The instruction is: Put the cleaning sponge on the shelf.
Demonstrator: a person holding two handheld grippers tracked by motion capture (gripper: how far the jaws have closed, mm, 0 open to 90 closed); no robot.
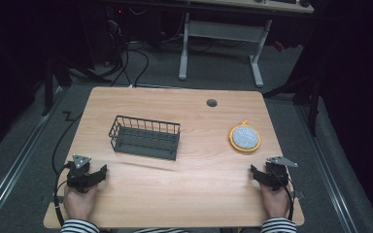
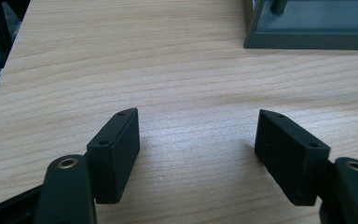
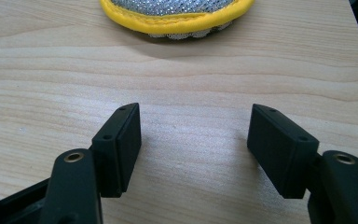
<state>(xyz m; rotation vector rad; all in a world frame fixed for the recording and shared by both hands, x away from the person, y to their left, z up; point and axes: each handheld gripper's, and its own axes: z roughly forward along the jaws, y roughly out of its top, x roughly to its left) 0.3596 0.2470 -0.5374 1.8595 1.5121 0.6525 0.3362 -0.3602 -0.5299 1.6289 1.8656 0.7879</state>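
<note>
Scrubber (image 1: 245,138), round with a yellow rim and a silvery mesh face, lies flat on the table (image 1: 199,189), well to the right of the wire basket (image 1: 144,137) and apart from it. The basket stands upright near the table's middle, left of centre, with nothing in it that I can make out.

Both grippers rest at the near edge, far from the basket on either side. The left gripper (image 1: 97,174) sits near and to the left of the basket; in the left gripper view its jaws stand wide with only bare wood between them, and the basket's base (image 2: 310,39) shows ahead at the upper right. The right gripper (image 1: 257,174) sits near and below the scrubber; in the right gripper view its jaws also stand wide and empty, with the scrubber's rim (image 3: 177,21) straight ahead, not yet touched.

My reading is that the work has not begun: this looks like the start, before any reach. The likely job is to move the scrubber into the basket. The next move calls for the right gripper to go forward to the scrubber, straddle its rim with the jaws still wide, and close on the thin edge, which sits low against the wood.
</note>
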